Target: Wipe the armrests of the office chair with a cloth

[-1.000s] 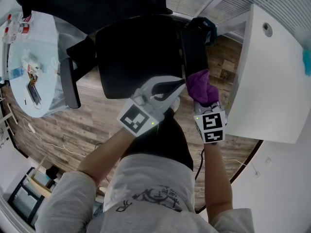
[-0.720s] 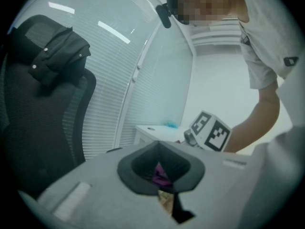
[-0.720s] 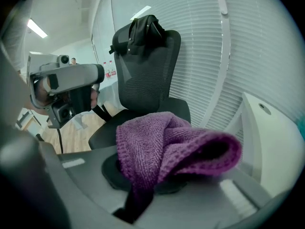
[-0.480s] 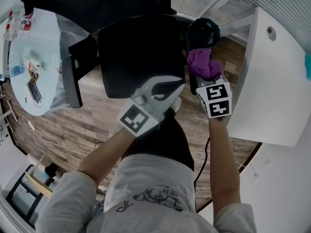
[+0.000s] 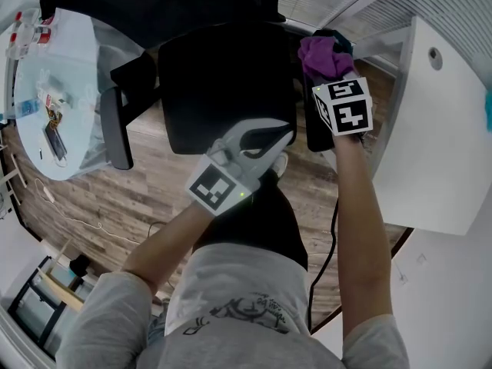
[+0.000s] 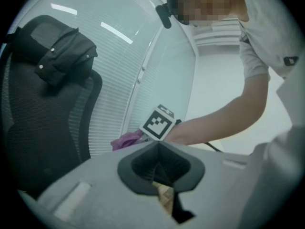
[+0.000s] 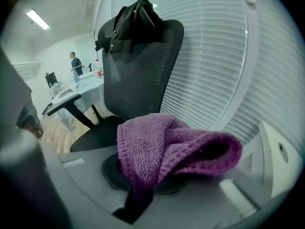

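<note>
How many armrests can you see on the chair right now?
2. One grey armrest is left of the seat. The other armrest, on the right, is partly hidden under the purple cloth held by the right hand-held gripper.

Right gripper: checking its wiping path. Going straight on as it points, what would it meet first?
Probably the office chair's black mesh backrest, beyond the purple cloth in the right gripper's jaws; depth unclear, possibly the white blinds instead.

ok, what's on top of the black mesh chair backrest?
A dark buttoned garment is draped over the top of the black mesh backrest. It covers the upper edge, so any headrest beneath can't be seen.
</note>
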{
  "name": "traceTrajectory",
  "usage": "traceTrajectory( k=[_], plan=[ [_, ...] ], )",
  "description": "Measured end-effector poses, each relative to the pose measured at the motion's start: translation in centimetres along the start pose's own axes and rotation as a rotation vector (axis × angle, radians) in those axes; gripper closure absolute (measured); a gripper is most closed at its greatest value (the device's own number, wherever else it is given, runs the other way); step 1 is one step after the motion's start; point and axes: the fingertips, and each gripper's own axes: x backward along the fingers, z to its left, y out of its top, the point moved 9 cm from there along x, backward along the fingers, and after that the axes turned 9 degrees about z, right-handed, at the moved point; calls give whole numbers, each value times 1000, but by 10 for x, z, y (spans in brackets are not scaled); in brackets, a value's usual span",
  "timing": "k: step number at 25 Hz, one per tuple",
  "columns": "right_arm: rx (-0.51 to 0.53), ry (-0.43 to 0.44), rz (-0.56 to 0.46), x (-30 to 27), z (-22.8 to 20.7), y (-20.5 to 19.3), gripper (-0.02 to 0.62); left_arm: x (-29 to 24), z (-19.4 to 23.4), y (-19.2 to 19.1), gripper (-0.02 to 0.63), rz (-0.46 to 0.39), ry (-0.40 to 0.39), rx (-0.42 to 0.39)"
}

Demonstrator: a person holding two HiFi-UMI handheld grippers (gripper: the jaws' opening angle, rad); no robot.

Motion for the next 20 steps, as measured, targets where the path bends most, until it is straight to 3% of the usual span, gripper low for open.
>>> traceTrajectory(
  k=[11,20],
  plan=[
    [-11,-40,-10,8,10,-6,561,9,1,3,604,-5,-4,-12],
    [-43,-50,-11,51,53,-70,560,8,-6,1,604,-3,-19,-18]
  ],
)
